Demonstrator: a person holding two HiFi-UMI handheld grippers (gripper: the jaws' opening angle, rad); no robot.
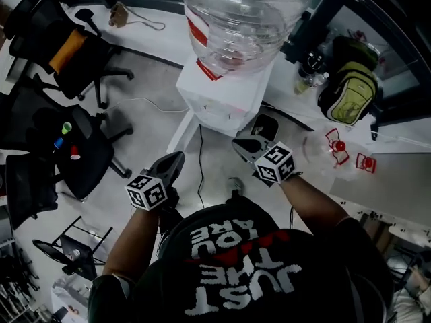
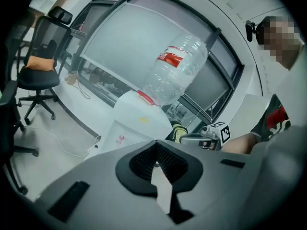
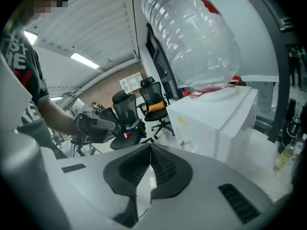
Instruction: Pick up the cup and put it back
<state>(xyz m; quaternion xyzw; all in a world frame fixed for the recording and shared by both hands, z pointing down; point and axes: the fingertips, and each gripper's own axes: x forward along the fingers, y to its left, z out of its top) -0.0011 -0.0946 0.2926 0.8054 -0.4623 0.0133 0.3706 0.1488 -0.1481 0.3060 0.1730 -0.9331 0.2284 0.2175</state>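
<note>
Left gripper (image 1: 172,161) and right gripper (image 1: 244,144) are pressed together, empty. Reaching ahead unopened could knock a cup over.

Red label band and red cap on clear ribbed plastic water bottle (image 1: 236,19), above white box-shaped water dispenser (image 1: 225,93). Orange cushion on black mesh office chair (image 1: 71,52). Yellow-green and black backpack (image 1: 350,89). White block lettering and red stripe on black T-shirt (image 1: 256,268). Grey bodies, black ribbed inner faces and white cubes with black square markers on left gripper (image 1: 176,159) and right gripper (image 1: 240,143). Small red objects (image 1: 337,145) on pale grey tabletop (image 1: 390,180).
</note>
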